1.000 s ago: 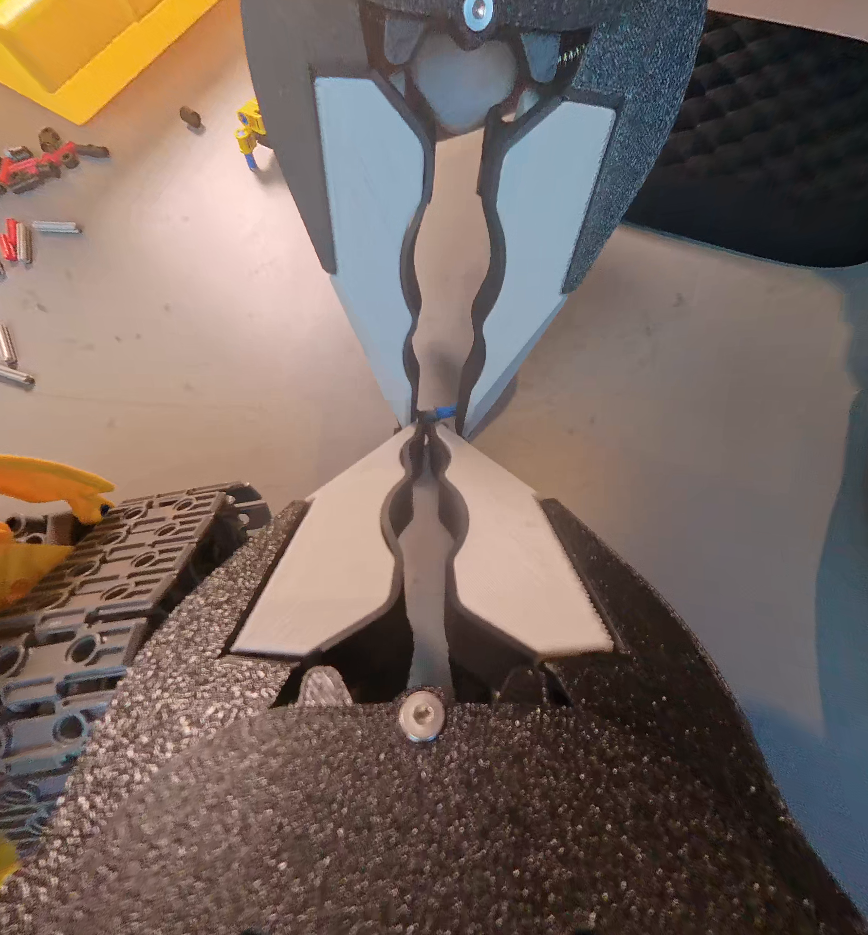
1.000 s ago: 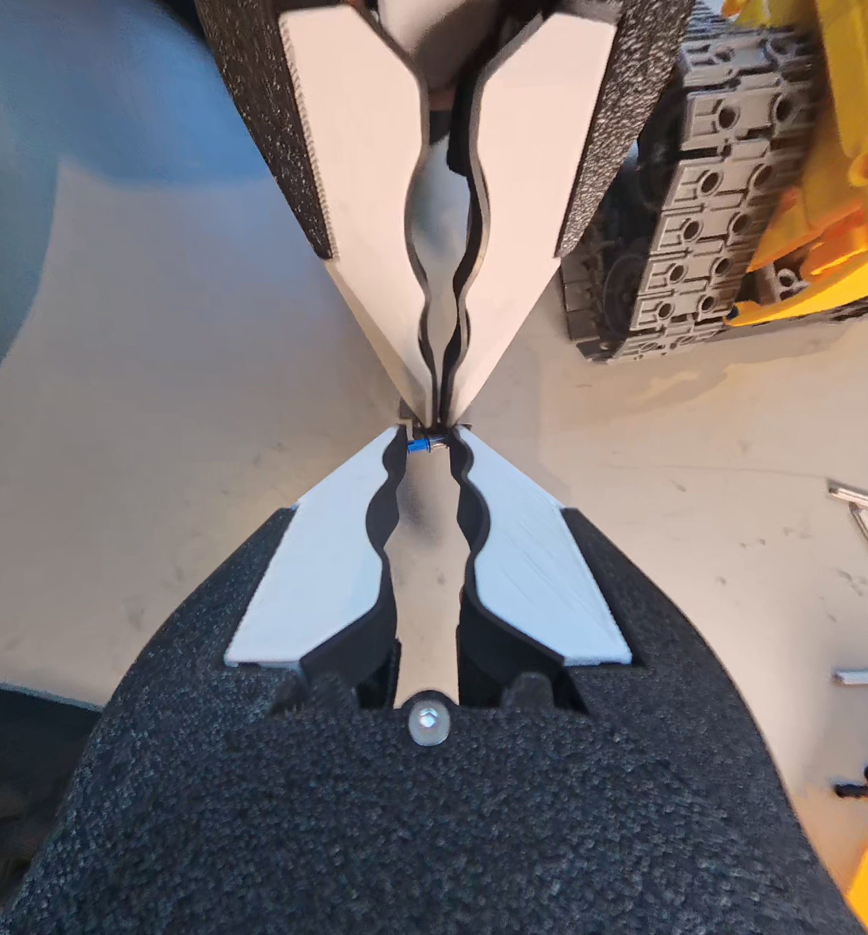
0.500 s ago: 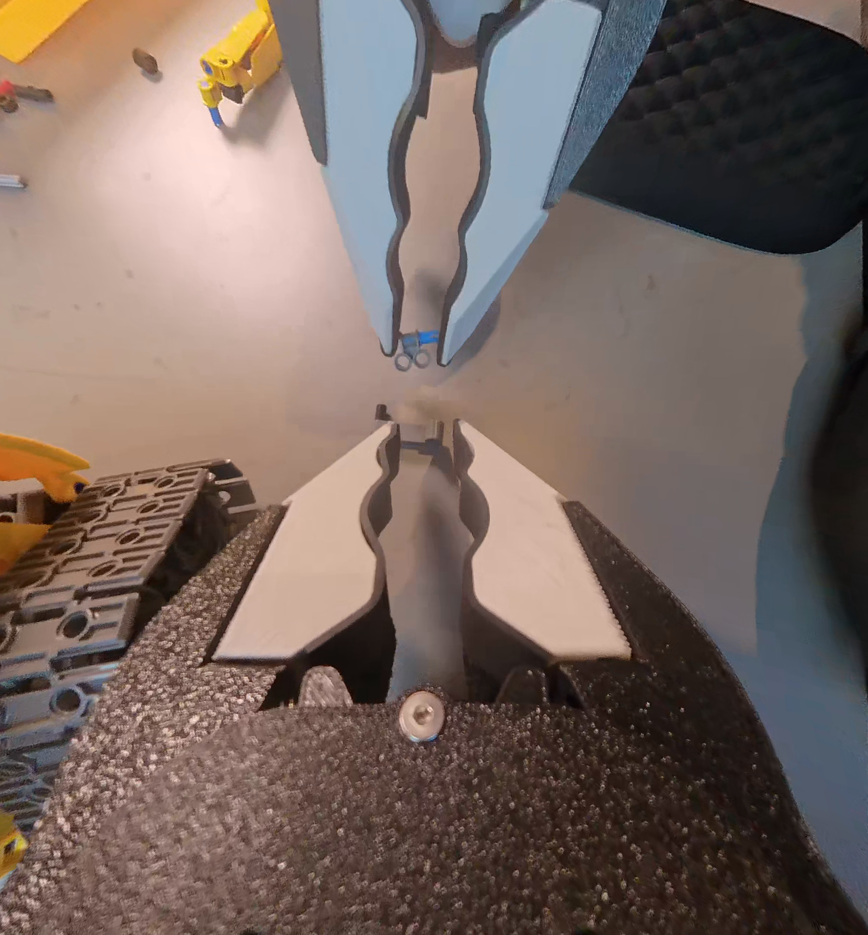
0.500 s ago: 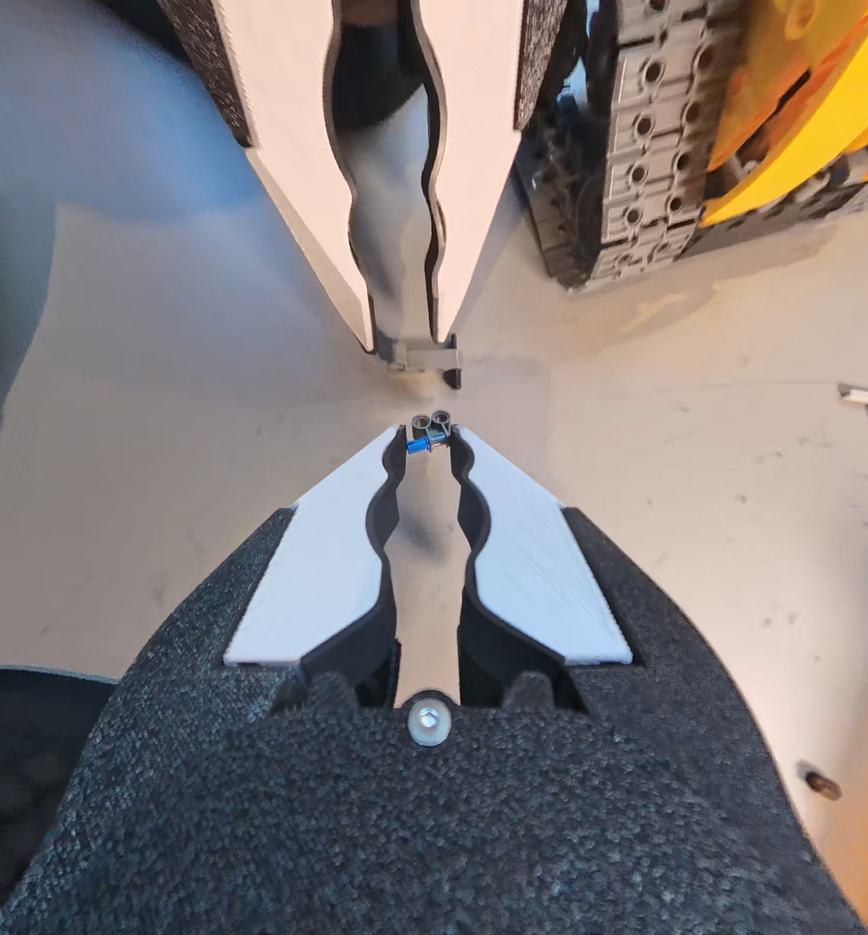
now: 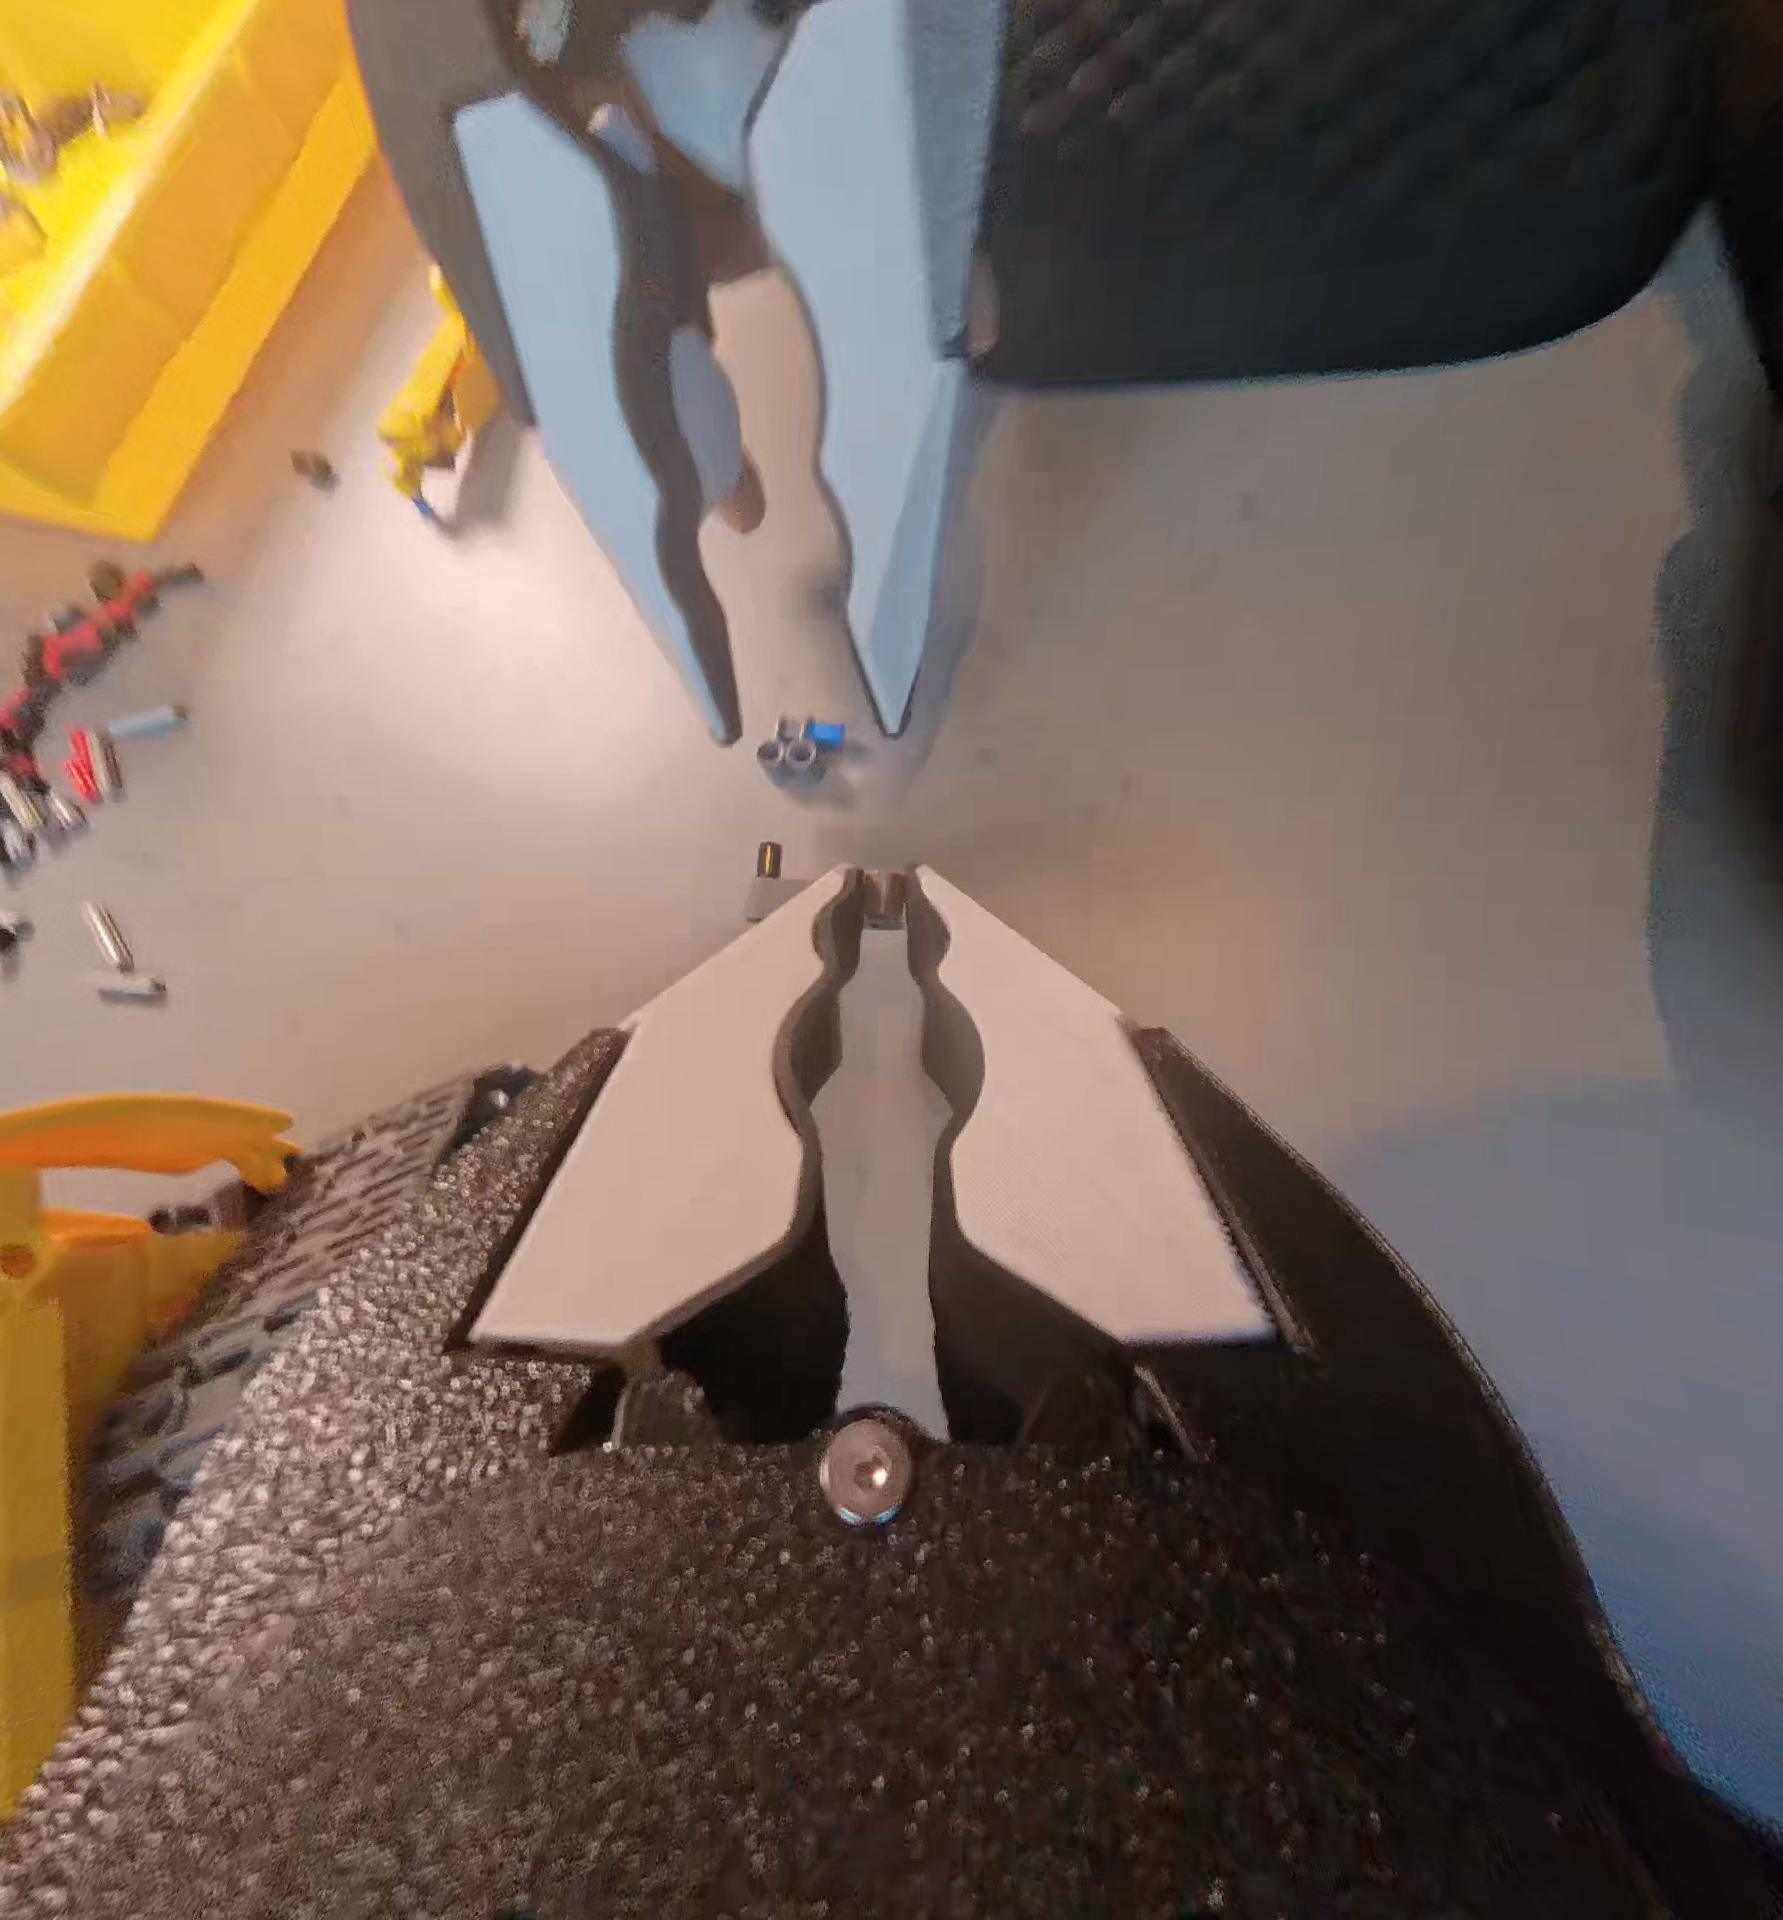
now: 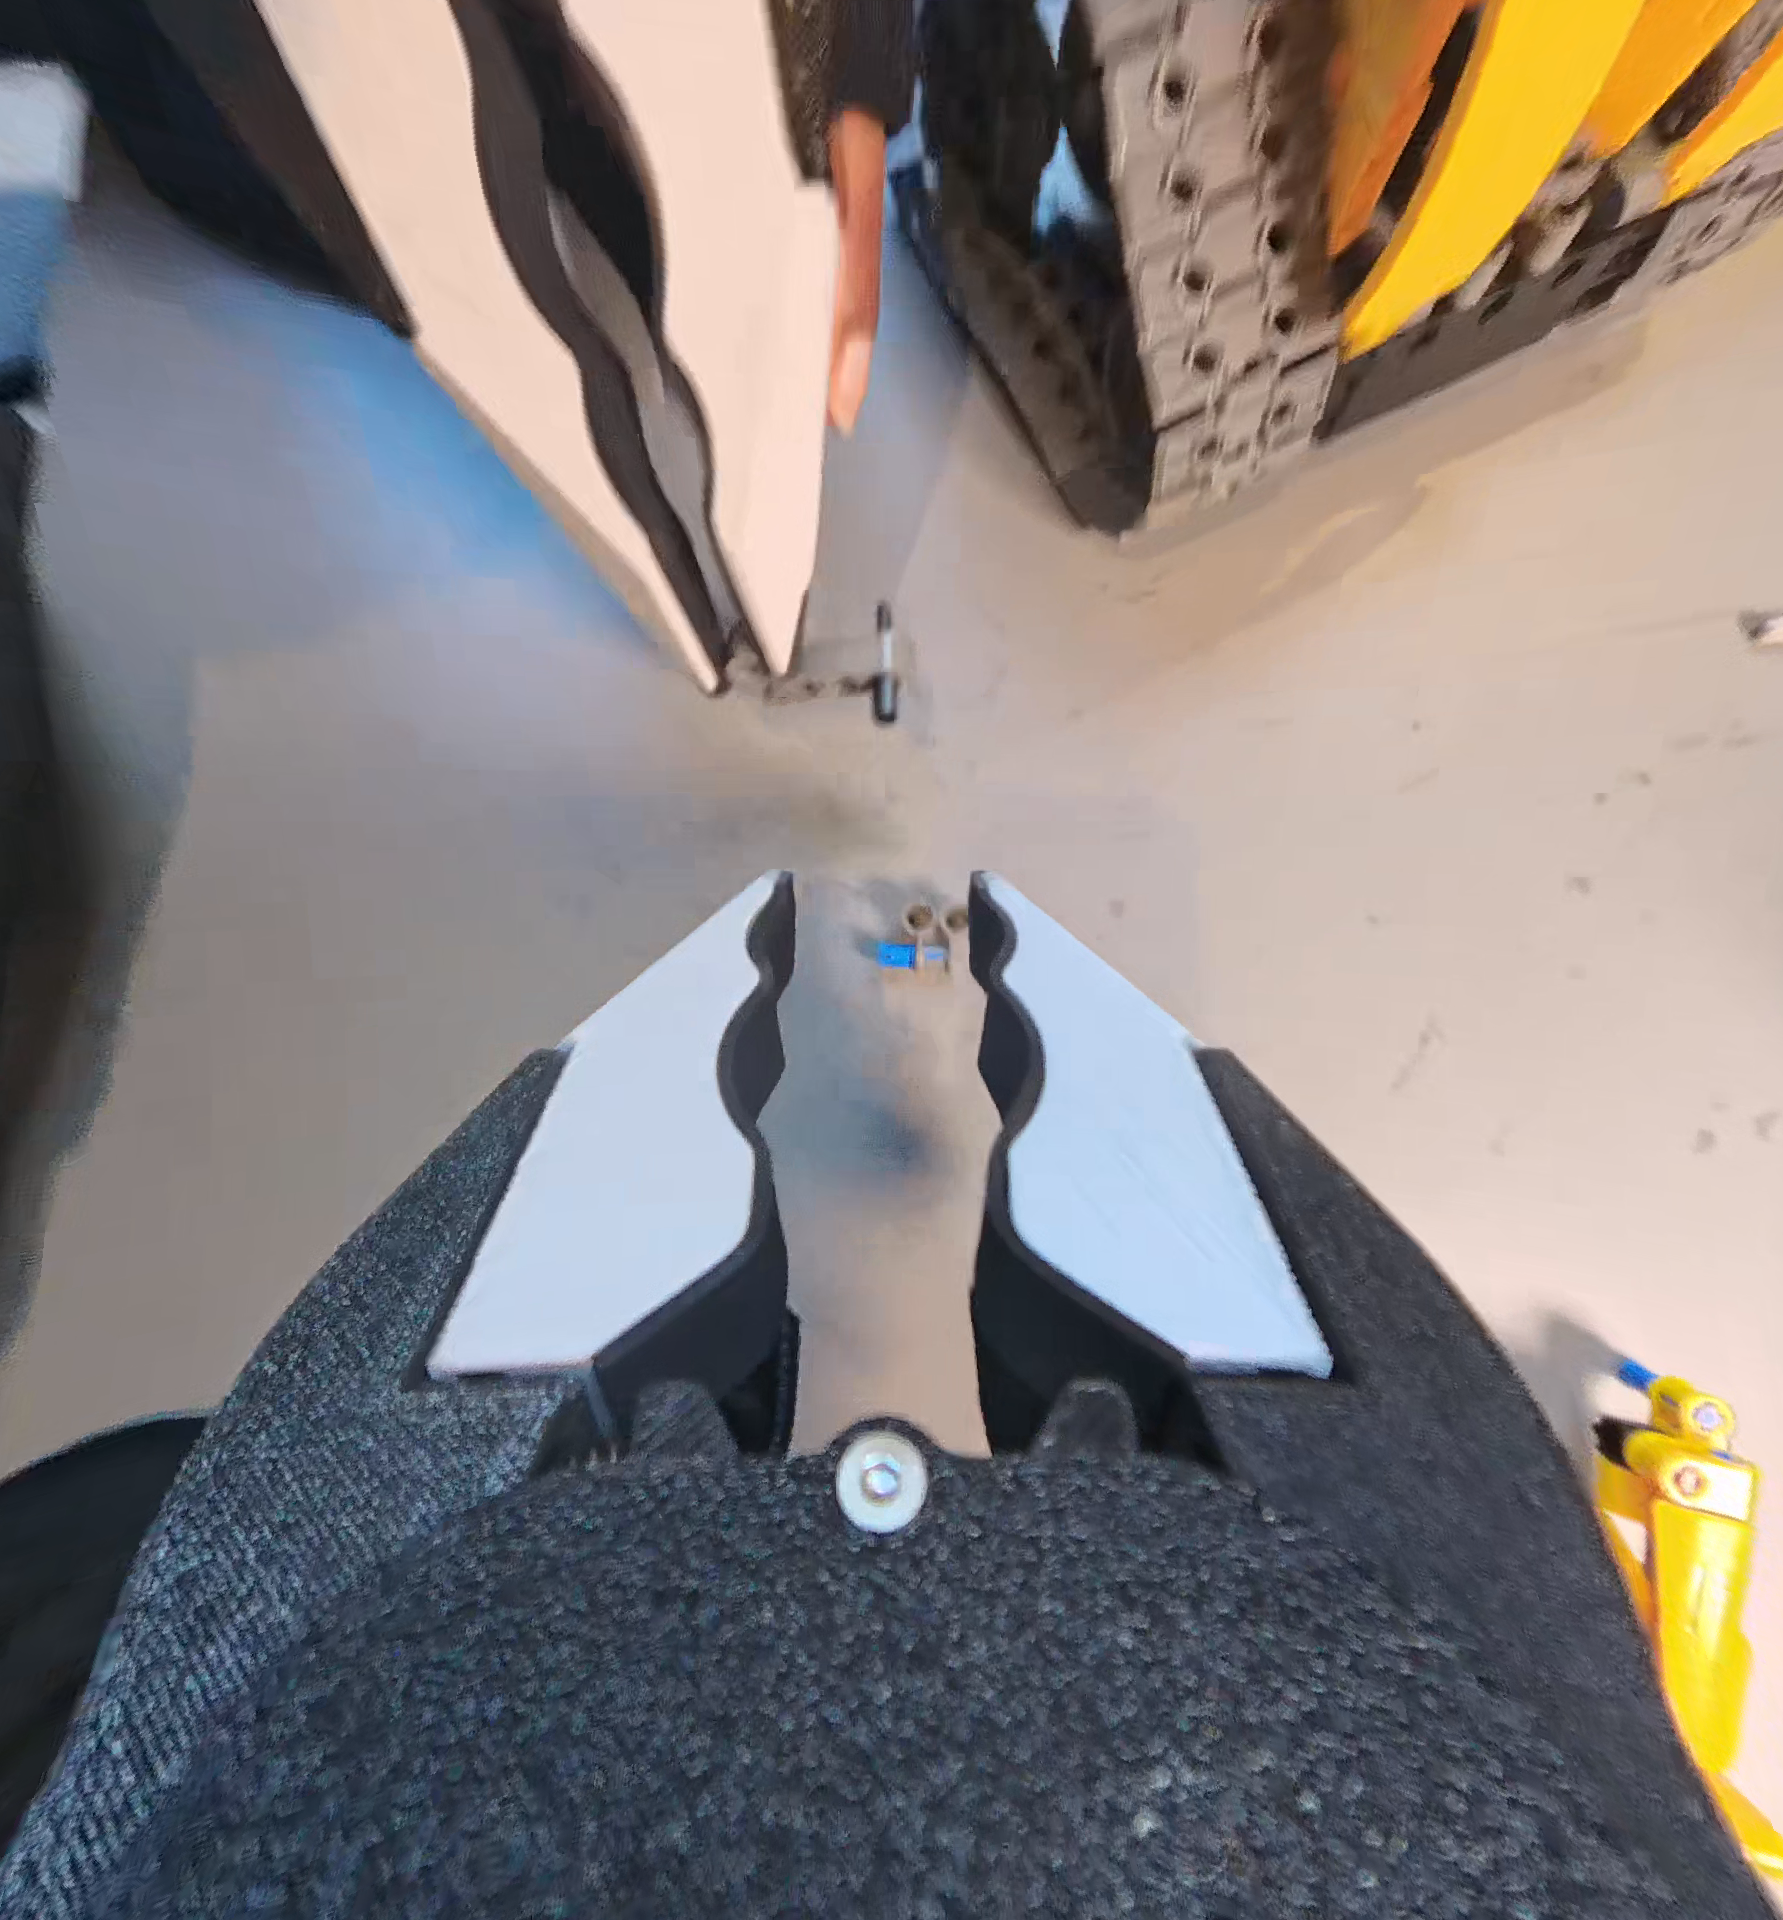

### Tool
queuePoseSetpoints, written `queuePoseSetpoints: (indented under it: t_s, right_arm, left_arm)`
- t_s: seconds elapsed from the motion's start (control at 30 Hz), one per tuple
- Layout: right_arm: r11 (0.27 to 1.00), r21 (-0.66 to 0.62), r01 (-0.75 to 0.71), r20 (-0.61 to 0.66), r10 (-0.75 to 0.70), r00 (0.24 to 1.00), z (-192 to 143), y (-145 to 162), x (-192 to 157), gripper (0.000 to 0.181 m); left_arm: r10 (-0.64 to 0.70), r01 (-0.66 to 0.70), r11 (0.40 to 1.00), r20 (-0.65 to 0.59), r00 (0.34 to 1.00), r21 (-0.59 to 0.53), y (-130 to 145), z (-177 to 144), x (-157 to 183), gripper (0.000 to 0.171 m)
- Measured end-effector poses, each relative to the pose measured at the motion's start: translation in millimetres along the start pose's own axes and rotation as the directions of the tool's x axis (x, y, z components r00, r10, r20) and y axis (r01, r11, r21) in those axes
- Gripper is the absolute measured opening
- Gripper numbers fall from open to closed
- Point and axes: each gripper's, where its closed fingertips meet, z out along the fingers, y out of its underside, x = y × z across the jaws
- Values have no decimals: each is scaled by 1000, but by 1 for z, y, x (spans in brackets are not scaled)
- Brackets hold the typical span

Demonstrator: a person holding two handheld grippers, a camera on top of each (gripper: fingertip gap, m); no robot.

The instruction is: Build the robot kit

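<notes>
Far off at the upper left of the left wrist view, a yellow bin [image 5: 139,270], open on top, holding a blurred jumble of small blue and dark parts; too smeared to tell apart. On the pale table [image 5: 1282,727] just below the bin, a scatter of loose red, black and grey pins [image 5: 35,748], and near the bin's corner a small yellow assembly [image 5: 430,416], seen again at the lower right of the right wrist view [image 6: 1687,1507]. Beside the left gripper [image 5: 882,883], a yellow model vehicle [image 6: 1469,177] on grey link tracks [image 6: 1209,312]. At the far side of the table, a black padded mat [image 5: 1334,156]. Left gripper pressed together on a short grey bar with a black pin [image 6: 871,675]: one end of the bar nipped between the tips, the rest sticking out sideways, the black pin at its free end. Right gripper [image 6: 879,883] spread wide, gripping nothing. Between its tips, down on the table, a small grey connector with a blue pin [image 6: 918,940], well clear of one finger and just beside the other; cannot tell whether touching that one. Both grippers pointed tip to tip, near each other but apart, the connector nearer the right gripper's tips and the bar a little apart from it. Behind the left gripper's fingers, a person's fingertip [image 6: 856,301].
</notes>
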Motion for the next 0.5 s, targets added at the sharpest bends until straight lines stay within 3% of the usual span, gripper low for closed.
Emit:
queuePoseSetpoints:
  t_s: [0.13,0.27,0.4,0.5]
  right_arm:
    - [978,173,-120,160,92,983,-12,-37,-13,32]
    - [950,202,-236,349,155,924,-15,-49,-30,14]
    - [938,286,-195,331,94,939,-23,-55,-29,10]
    - [859,508,-57,223,-67,973,-48,-73,-27,9]
  left_arm:
    - [149,-147,973,3,989,175,-29,-17,12,7]
    - [256,-267,947,83,963,179,-37,-20,15,7]
    - [262,-279,940,108,959,195,-39,-24,14,8]
    - [71,-78,924,33,997,375,-57,-45,4,21]
